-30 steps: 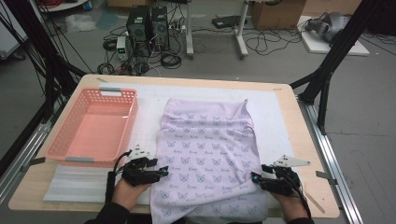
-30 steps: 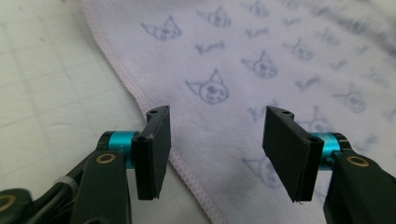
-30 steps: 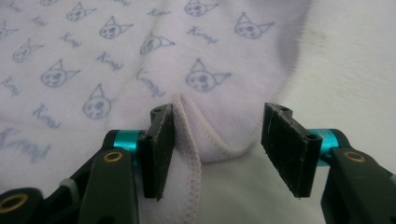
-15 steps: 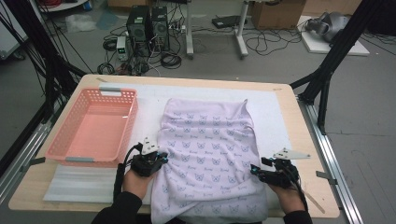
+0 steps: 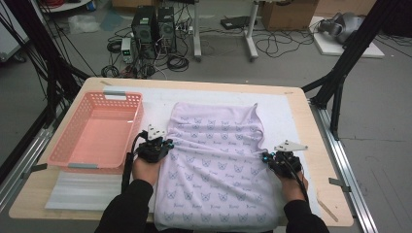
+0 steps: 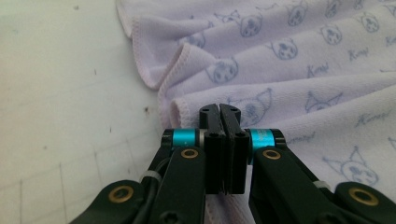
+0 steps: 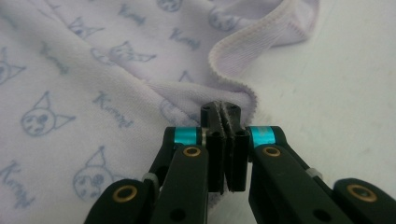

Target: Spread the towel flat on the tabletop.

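The lilac cat-print towel (image 5: 218, 160) lay spread on the white mat (image 5: 282, 109) in the middle of the tabletop (image 5: 316, 160), its near end hanging over the front edge. The left gripper (image 6: 219, 108) had just closed, its fingers clamped on the towel's folded left hem. The right gripper (image 7: 220, 107) had likewise just closed, pinching the right hem. Beside the left hand (image 5: 145, 167) stood a pink plastic basket (image 5: 77, 150), just left of the towel.
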`<state>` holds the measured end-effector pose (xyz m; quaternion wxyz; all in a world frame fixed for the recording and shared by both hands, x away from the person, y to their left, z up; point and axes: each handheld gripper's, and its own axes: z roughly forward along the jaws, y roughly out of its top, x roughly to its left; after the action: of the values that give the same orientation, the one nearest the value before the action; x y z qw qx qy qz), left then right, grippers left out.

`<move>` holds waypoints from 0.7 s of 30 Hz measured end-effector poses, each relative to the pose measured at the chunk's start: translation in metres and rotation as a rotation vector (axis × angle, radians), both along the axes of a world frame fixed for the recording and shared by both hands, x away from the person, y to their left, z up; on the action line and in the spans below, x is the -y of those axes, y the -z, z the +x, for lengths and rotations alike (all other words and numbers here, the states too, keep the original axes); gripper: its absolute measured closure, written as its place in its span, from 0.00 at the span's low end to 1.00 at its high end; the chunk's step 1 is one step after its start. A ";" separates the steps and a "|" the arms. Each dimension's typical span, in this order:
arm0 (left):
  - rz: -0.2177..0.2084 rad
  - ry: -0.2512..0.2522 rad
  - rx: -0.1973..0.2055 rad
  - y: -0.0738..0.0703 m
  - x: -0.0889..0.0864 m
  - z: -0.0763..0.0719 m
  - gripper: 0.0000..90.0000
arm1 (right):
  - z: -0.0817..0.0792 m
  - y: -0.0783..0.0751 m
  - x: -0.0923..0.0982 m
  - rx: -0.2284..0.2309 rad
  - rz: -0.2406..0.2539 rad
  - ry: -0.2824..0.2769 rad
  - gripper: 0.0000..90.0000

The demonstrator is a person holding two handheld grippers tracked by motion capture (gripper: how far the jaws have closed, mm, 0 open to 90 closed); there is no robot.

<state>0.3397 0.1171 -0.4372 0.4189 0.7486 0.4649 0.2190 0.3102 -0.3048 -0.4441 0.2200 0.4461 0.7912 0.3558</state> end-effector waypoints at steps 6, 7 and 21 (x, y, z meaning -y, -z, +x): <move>-0.030 -0.025 -0.001 0.008 0.004 0.010 0.98 | 0.017 -0.002 0.002 0.044 -0.014 0.085 0.99; -0.026 -0.021 0.000 0.008 0.005 0.009 0.97 | 0.019 -0.002 0.001 0.049 -0.014 0.103 0.99; -0.108 0.088 -0.006 -0.001 -0.013 -0.037 0.47 | -0.038 -0.007 0.023 0.054 0.124 0.068 0.56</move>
<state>0.3024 0.1296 -0.4367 0.4665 0.7453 0.4438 0.1729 0.2726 -0.3273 -0.4370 0.2253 0.4757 0.7457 0.4085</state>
